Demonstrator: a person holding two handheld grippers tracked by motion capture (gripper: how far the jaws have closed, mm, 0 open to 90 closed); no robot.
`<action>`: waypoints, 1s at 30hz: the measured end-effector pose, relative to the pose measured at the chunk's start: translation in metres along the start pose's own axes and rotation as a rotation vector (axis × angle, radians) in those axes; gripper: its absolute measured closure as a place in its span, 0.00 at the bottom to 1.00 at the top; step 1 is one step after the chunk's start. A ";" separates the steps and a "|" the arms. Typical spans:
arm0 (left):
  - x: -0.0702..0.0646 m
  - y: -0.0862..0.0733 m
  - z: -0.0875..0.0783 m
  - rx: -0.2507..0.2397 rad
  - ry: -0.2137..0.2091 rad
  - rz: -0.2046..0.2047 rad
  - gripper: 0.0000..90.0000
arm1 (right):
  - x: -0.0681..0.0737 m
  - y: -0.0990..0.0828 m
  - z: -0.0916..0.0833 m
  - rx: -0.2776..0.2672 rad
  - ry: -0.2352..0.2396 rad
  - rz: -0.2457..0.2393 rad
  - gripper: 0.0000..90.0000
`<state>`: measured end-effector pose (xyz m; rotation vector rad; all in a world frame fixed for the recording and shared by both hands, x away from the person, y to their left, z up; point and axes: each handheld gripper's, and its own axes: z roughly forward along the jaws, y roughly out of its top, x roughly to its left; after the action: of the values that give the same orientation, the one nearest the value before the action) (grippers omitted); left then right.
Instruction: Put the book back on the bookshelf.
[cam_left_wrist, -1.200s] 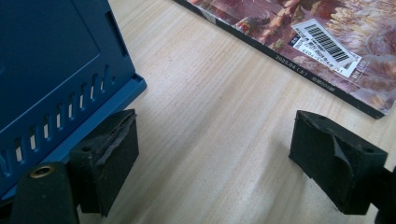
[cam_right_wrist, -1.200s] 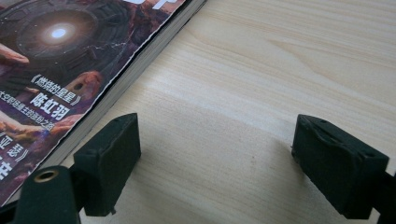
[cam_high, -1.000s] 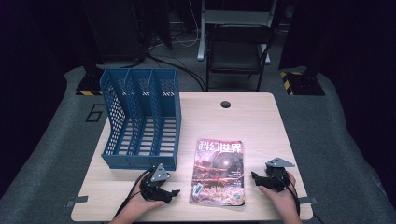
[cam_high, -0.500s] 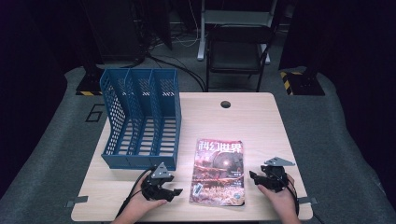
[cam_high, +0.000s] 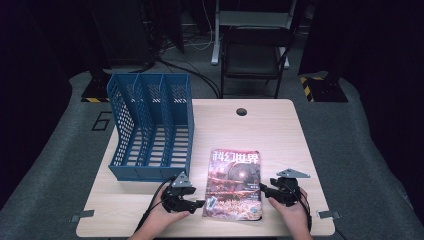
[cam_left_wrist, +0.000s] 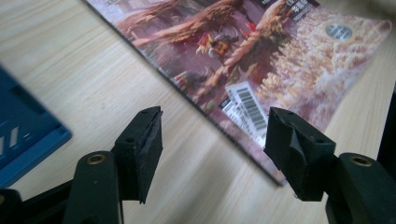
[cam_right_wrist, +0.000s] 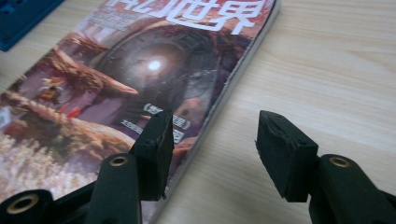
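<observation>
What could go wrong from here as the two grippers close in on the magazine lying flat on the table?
The magazine lies flat, so the left gripper and right gripper, whose jaws have just been closing with nothing between them, may pinch only the cover and bend it, or push the magazine across the table. Once lifted, it could sag and catch on the blue file rack.

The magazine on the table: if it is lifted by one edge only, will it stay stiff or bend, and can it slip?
The magazine looks thin and lies flat on the table, so it would probably droop if lifted by one edge. Its glossy cover may slip between the fingers. It seems light and should slide easily on the smooth wood.
</observation>
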<state>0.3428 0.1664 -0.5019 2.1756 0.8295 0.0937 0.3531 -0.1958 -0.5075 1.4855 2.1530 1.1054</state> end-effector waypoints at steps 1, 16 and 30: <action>-0.001 0.001 0.003 -0.002 0.000 0.001 0.40 | 0.001 0.000 0.001 -0.002 0.012 0.014 0.51; -0.011 0.002 0.024 0.030 -0.010 0.027 0.41 | 0.016 0.000 0.014 0.034 0.043 -0.026 0.50; -0.024 0.000 0.029 0.039 0.010 0.102 0.37 | 0.020 0.000 0.020 0.057 0.066 -0.039 0.46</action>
<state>0.3334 0.1337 -0.5175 2.2558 0.7312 0.1402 0.3566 -0.1694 -0.5174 1.4439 2.2660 1.1035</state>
